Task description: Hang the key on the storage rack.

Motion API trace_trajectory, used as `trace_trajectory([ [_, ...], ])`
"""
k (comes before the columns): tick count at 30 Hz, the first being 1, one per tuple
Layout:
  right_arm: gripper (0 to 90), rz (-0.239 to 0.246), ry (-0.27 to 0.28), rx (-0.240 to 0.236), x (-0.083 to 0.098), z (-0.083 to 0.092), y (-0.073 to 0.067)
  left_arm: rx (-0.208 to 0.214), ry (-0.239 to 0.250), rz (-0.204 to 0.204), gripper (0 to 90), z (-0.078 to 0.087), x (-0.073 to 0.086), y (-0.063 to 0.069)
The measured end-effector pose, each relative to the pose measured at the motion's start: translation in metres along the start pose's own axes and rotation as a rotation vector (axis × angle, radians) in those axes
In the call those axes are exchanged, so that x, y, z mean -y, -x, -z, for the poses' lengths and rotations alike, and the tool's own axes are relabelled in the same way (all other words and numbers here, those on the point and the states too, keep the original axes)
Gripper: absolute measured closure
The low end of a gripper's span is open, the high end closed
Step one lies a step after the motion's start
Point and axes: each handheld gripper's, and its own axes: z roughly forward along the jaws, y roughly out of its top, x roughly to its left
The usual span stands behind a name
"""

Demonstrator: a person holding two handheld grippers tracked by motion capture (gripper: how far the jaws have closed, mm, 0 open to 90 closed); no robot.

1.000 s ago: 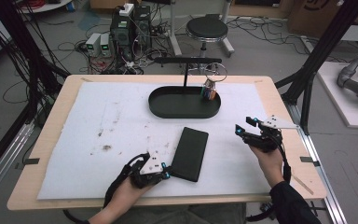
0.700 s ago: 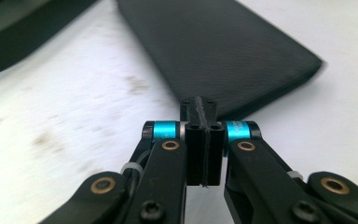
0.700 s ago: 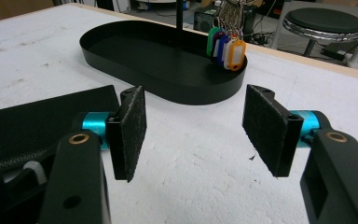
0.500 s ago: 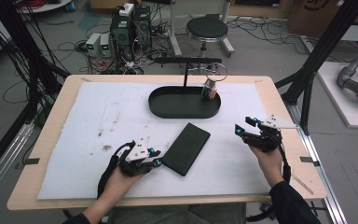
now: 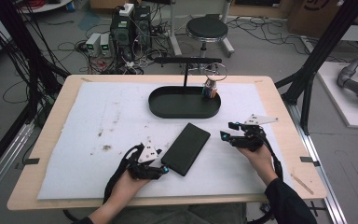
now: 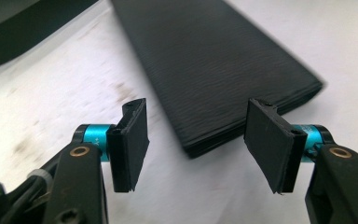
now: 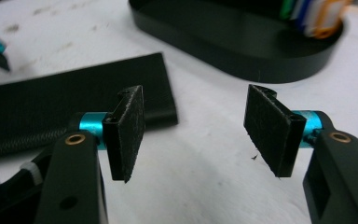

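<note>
- Left gripper sat at the near edge of the white, stained foam mat; fingers spread apart, gripping nothing.
- Flat black rectangular textured wallet-like case lay flat on the mat, angled, just beyond the left gripper. In the left gripper view its near short end sat ahead of the gap between the fingers, not yet inside it.
- Right gripper hung to the right of the case, near it but apart; fingers also open and empty. Right gripper view showed the case's far corner off to the left of the fingers.
- Judgement: early stage. Case not grasped or lifted; the left side looked lined up for a pinch on the near end, the right waited.
- Farther back: black oval metal tray rested on the mat, well clear of the case, with a small bundle of coloured items standing at its right end and a black T-shaped stand rising behind it.
- Left to do, as I read it: close on the case, lift, carry toward the tray. Cannot tell the exact target spot.
- Wooden desk carried all of it.
</note>
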Motion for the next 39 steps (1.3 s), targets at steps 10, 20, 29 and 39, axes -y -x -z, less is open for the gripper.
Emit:
trace_trajectory([
  [10,42.6,0.054,-0.147,-0.136,-0.004,-0.047,-0.002,0.067,-0.003,-0.022,62.1,-0.005,0.002,-0.006],
  [20,66.5,0.046,-0.254,-0.139,-0.004,-0.052,-0.005,0.032,-0.018,-0.050,68.3,-0.002,0.005,-0.018],
  [29,80.0,0.069,-0.293,-0.191,0.006,-0.033,-0.024,0.014,0.029,-0.032,60.4,0.017,0.011,-0.026],
  [39,76.7,0.076,-0.284,-0.238,0.007,-0.033,-0.035,0.127,0.060,-0.282,47.1,0.027,0.006,0.008],
])
